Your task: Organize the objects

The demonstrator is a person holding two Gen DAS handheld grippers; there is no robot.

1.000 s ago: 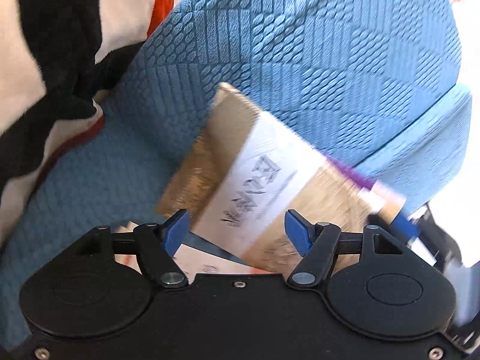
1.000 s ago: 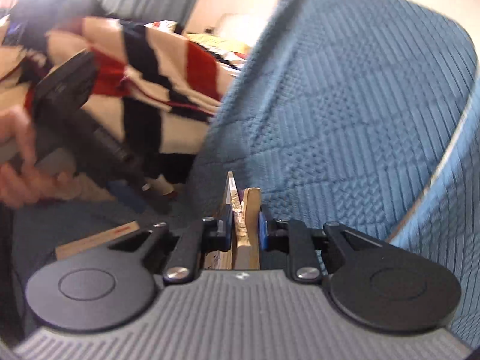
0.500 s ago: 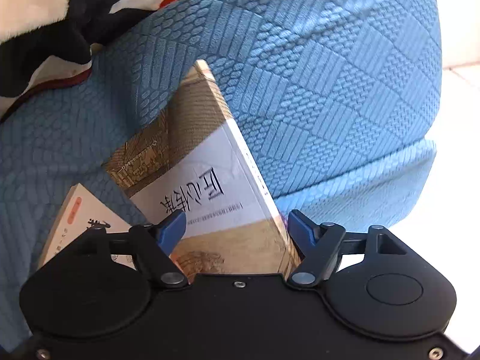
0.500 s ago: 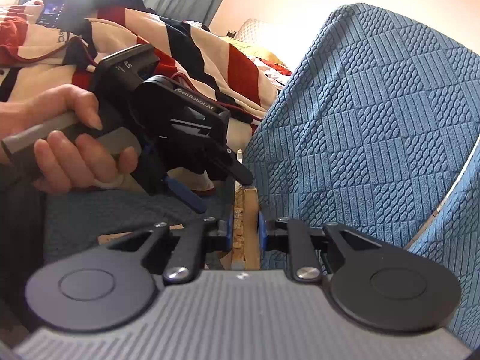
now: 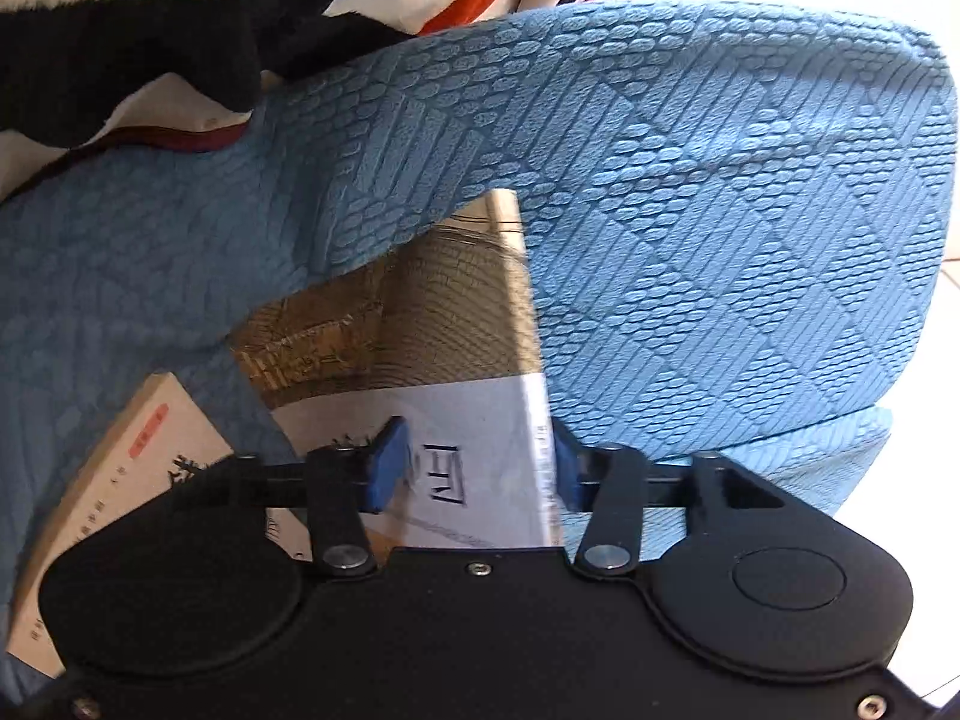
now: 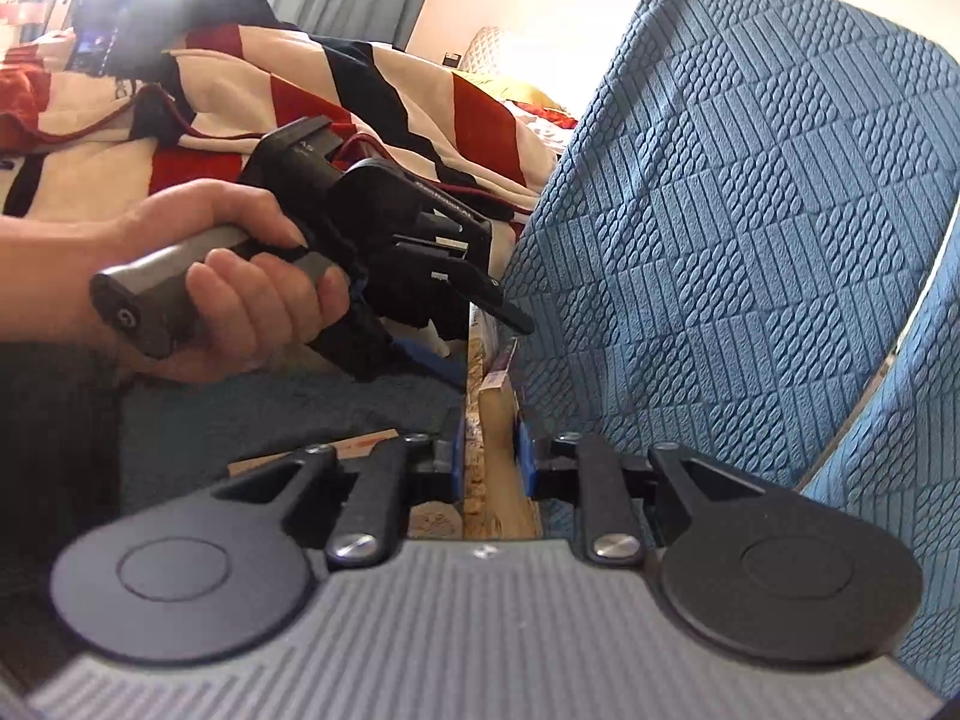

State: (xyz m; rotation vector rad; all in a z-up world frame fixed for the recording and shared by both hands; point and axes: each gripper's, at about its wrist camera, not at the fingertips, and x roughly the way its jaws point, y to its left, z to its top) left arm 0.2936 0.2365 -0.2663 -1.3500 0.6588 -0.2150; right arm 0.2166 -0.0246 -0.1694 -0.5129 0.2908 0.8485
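A tan book with a white band stands on edge against the blue quilted sofa cushion. My left gripper straddles its near end. Its jaws are closing, with the book between the blue pads, and a strip of cover still shows between them. In the right wrist view my right gripper is shut on the lower edge of the same book. There the left gripper, held by a hand, reaches the book's top from the left.
A second tan book lies flat on the blue seat to the left, its edge also showing as a tan strip. A red, black and cream striped blanket is heaped behind. The sofa cushion rises close on the right.
The left gripper rolled, sank and narrowed its jaws around the book. The book now stands straighter against the cushion. The right gripper kept its grip and shifted slightly.
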